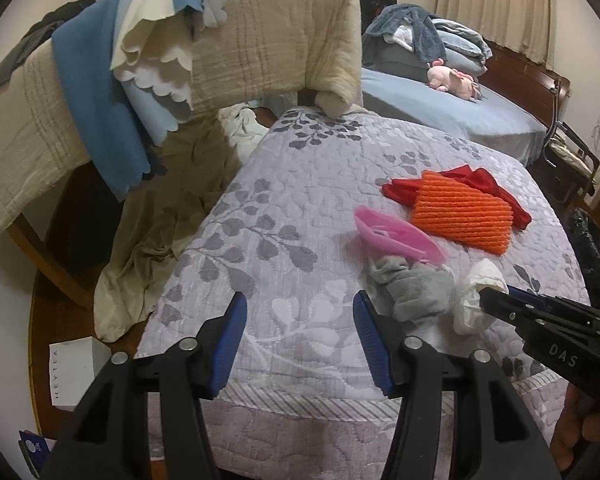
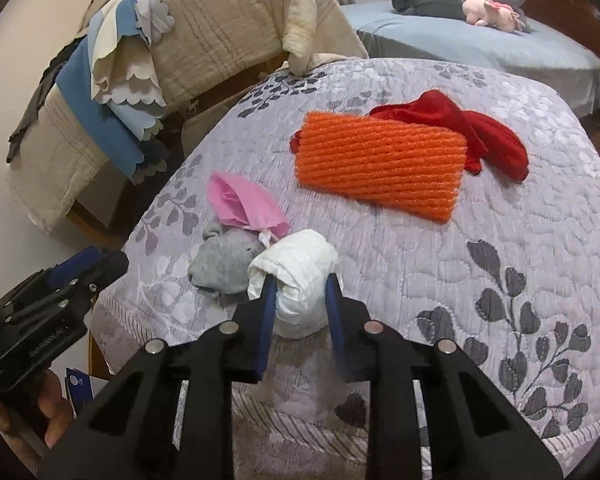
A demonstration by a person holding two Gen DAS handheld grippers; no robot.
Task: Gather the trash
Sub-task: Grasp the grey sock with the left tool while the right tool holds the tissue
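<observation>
While left gripper [image 1: 300, 340] gapes, right gripper [image 2: 300, 304] pinches crumpled white tissue wad [image 2: 296, 280].

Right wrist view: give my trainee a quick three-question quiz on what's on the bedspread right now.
1. True or false: the right gripper has its fingers on either side of the crumpled white tissue.
2. Which item lies on top of the red cloth? A) pink plastic bag B) orange knitted cloth C) grey sock
3. Fill in: the left gripper is ____, with nothing between its fingers.

Key: 1 true. 2 B, the orange knitted cloth. 3 open.
</observation>
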